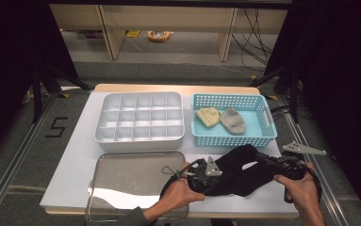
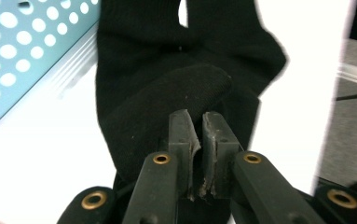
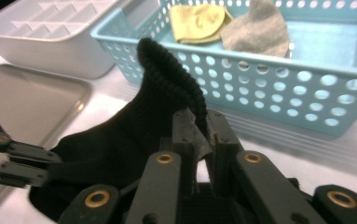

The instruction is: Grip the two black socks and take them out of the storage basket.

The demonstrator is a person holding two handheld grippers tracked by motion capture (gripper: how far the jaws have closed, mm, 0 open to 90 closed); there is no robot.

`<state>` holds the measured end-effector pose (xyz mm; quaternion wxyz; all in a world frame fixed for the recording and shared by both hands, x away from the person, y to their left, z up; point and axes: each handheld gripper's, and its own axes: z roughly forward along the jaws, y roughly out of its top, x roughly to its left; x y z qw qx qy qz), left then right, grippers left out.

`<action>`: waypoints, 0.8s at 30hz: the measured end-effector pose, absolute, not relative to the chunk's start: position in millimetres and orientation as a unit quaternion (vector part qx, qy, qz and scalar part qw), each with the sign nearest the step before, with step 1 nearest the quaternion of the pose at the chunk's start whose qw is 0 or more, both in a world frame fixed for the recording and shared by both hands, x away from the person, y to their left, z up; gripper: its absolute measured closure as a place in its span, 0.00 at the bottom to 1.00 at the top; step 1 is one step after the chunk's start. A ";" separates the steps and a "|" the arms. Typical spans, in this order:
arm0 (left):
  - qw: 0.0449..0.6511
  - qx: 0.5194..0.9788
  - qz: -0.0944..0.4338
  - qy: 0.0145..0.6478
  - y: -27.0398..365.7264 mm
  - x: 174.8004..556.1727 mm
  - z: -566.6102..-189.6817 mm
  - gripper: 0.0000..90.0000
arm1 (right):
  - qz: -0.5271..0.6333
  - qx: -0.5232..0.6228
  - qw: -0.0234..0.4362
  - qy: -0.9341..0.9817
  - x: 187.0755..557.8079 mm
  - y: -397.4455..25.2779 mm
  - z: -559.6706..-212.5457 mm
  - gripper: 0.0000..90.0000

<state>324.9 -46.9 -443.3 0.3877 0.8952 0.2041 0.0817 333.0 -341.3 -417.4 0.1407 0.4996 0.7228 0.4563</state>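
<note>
A black sock (image 1: 238,170) lies bunched on the white table (image 1: 77,155) in front of the blue basket (image 1: 234,139). My left gripper (image 1: 219,181) is shut on a folded part of the sock (image 2: 167,74), its jaws (image 2: 198,119) pinching the fabric. My right gripper (image 1: 259,158) is shut on the ribbed cuff of the sock (image 3: 167,70), which stands up between its jaws (image 3: 199,120). The left gripper's linkage (image 3: 8,156) shows at the left of the right gripper view, against the sock's far end.
The blue basket (image 3: 278,88) holds a yellow sock (image 1: 208,116) and a grey sock (image 1: 233,121). A white compartment organiser (image 1: 140,117) sits at the back left. A metal tray (image 1: 131,176) lies at the front left, beside the left hand.
</note>
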 end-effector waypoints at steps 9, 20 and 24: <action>0.356 0.920 0.061 0.154 -26.5 315.4 -441.0 0.91 | 0.465 0.515 0.117 0.711 302.5 -353.8 -422.6 0.94; 0.362 0.912 0.043 0.190 -24.3 330.0 -455.1 0.73 | 0.437 0.561 0.098 0.696 300.8 -373.6 -447.4 0.93; 0.371 0.899 0.058 0.224 -11.7 336.5 -451.5 0.68 | 0.411 0.554 0.124 0.713 306.6 -377.9 -455.3 0.93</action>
